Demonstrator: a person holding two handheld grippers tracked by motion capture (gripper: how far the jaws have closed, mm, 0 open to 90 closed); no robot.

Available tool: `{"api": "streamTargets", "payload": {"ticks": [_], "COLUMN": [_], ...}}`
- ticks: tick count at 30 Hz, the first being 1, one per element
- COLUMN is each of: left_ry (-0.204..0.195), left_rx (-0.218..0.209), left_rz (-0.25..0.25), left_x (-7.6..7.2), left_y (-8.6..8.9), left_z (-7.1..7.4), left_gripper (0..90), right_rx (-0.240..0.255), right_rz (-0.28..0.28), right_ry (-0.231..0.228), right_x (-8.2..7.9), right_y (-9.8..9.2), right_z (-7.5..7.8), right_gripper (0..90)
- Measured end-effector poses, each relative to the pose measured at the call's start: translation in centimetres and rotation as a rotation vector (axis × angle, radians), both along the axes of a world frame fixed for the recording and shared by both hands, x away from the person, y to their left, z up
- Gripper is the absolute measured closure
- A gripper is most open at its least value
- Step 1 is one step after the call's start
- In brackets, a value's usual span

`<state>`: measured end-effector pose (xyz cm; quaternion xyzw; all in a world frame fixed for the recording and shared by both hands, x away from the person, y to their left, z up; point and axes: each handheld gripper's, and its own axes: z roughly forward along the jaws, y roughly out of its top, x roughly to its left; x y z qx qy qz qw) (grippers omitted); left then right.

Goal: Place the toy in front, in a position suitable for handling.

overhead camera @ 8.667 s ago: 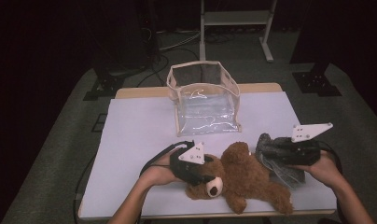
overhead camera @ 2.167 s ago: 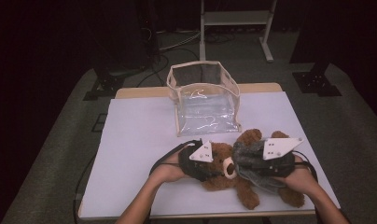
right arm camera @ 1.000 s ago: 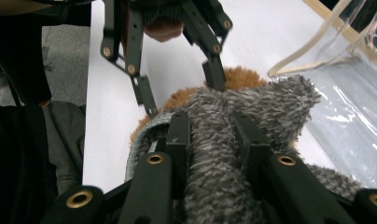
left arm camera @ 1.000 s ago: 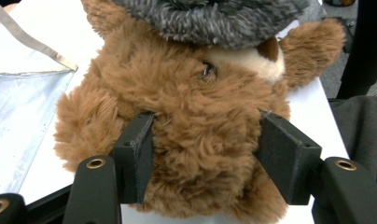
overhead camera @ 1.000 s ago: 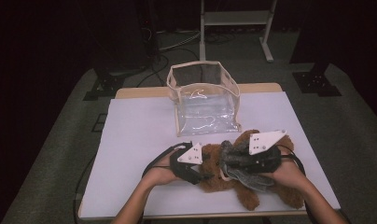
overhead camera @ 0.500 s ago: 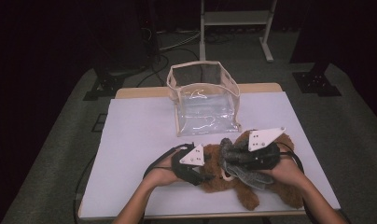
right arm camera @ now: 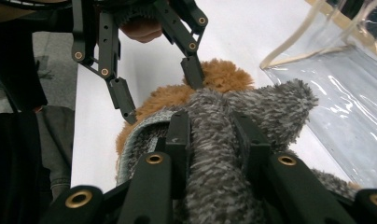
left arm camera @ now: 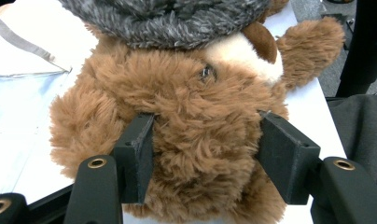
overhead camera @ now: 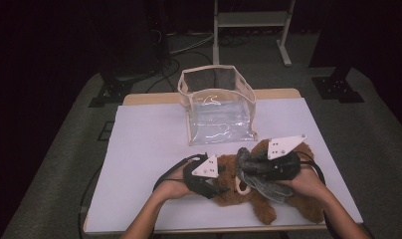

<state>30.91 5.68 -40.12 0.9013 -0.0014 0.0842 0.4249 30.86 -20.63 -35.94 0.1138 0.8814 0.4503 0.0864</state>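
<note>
- Your teddy bear [overhead camera: 249,196] lies flat near the front edge of the white table [overhead camera: 144,149], between your two hands; shaggy caramel-brown fur, a cream muzzle with a dark brown nose, one small glossy eye showing in the left gripper view.
- Your left gripper [left arm camera: 203,158] has the bear's head between its jaws, both pads sunk into the fur at either side.
- A grey hat [right arm camera: 233,140] of fuzzy speckled fabric, with a ribbed band at its rim, sits over the top of the bear's head.
- Your right gripper [right arm camera: 210,133] pinches a fold of that hat, jaws drawn close with the cloth bunched between them.
- A clear plastic bag [overhead camera: 219,107] with beige trim stands open just behind the bear.
</note>
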Motion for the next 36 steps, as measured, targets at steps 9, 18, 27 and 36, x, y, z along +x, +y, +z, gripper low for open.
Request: {"api": "streamTargets", "payload": {"ticks": [9,18,27,36], "left_ry": [0.005,0.005,0.001,-0.006], "left_rx": [-0.003,0.003,-0.002,0.015], "left_rz": [0.006,0.012,0.003,0.003], "left_x": [-0.1,-0.1,-0.3,-0.3], "left_y": [0.3,-0.1,0.0,-0.2], "left_z": [-0.2,-0.1,-0.2,-0.1], "left_gripper": [39.4,39.8,39.9,37.9], "right_rx": [-0.041,-0.044,-0.062,-0.092], "right_rz": [0.047,0.024,0.022,0.054], "right_ry": [-0.034,-0.012,-0.003,0.002], "right_x": [0.0,0.4,0.9,2.6], "right_y": [2.6,2.0,1.8,4.6], "right_z": [0.6,0.8,0.6,1.2], "right_gripper": [70.0,69.7,70.0,69.9]}}
